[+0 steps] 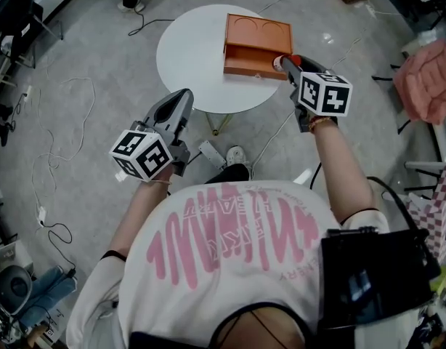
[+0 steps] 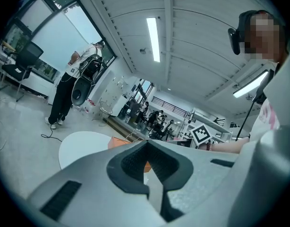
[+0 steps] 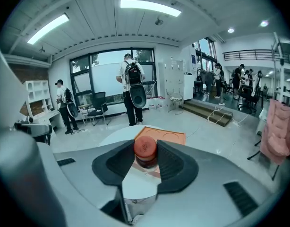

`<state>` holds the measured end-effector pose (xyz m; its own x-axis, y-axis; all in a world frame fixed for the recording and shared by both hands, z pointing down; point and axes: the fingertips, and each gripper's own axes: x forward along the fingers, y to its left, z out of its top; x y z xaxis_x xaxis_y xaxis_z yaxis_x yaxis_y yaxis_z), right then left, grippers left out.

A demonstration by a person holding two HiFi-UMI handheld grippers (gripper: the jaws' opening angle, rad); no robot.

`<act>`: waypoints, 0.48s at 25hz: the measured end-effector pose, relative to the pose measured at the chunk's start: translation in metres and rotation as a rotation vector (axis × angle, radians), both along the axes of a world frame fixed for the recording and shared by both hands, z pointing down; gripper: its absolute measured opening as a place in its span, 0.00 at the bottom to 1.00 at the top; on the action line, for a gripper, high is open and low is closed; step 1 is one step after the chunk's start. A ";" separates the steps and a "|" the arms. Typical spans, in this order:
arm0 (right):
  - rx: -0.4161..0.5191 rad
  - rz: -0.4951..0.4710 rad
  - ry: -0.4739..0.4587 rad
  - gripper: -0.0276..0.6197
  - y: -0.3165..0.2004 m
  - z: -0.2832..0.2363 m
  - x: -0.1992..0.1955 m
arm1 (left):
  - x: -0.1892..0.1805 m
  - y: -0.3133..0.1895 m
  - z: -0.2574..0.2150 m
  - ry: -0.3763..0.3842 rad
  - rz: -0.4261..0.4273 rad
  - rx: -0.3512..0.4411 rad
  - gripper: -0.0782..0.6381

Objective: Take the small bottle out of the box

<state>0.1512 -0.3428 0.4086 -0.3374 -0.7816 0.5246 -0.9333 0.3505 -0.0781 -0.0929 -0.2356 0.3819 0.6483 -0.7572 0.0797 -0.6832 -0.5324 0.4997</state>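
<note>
1. The right claw (image 3: 146, 157) is clamped on the small bottle (image 3: 146, 149). One dark pad presses each side of it just below the red cap, which faces the camera.
2. In the head view the bottle sits at the 4 o'clock corner of the box (image 1: 256, 43), right where the claw tips end. Whether it hangs clear of the box or is still partly inside cannot be told.
3. The box is orange and lies open. Its far half shows two round recesses, and its near half is a shallow tray.
4. The box rests toward 1 o'clock on a round white bench (image 1: 190, 57).
5. The left claw (image 2: 146, 144) has its tips together and grips nothing. A sliver of the orange box shows through the small gap behind the tips.
6. That claw is held off the bench at about 7 o'clock from it, over the floor (image 1: 78, 129) and well apart from the box.
7. The floor is grey, with loose cables trailing across it.
8. A pink cloth (image 1: 426, 82) lies at 3 o'clock from the bench, well apart from it.
9. In the right gripper view a person with a backpack (image 3: 132, 86) stands beyond the bench at 12 o'clock, facing the windows.
</note>
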 end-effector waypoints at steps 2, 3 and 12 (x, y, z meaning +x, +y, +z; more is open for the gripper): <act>0.018 -0.008 -0.004 0.26 0.011 -0.014 -0.006 | -0.006 0.005 -0.009 0.001 -0.005 0.011 0.12; 0.026 -0.013 -0.007 0.26 0.017 -0.021 -0.009 | -0.007 0.007 -0.014 0.000 -0.006 0.017 0.12; 0.098 -0.001 -0.150 0.26 0.080 -0.079 -0.016 | 0.003 0.039 -0.050 -0.012 0.050 0.089 0.12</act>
<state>0.1350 -0.2629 0.3294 -0.4065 -0.8265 0.3894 -0.9136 0.3638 -0.1815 -0.0903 -0.1964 0.3320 0.6849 -0.7283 0.0218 -0.6603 -0.6077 0.4412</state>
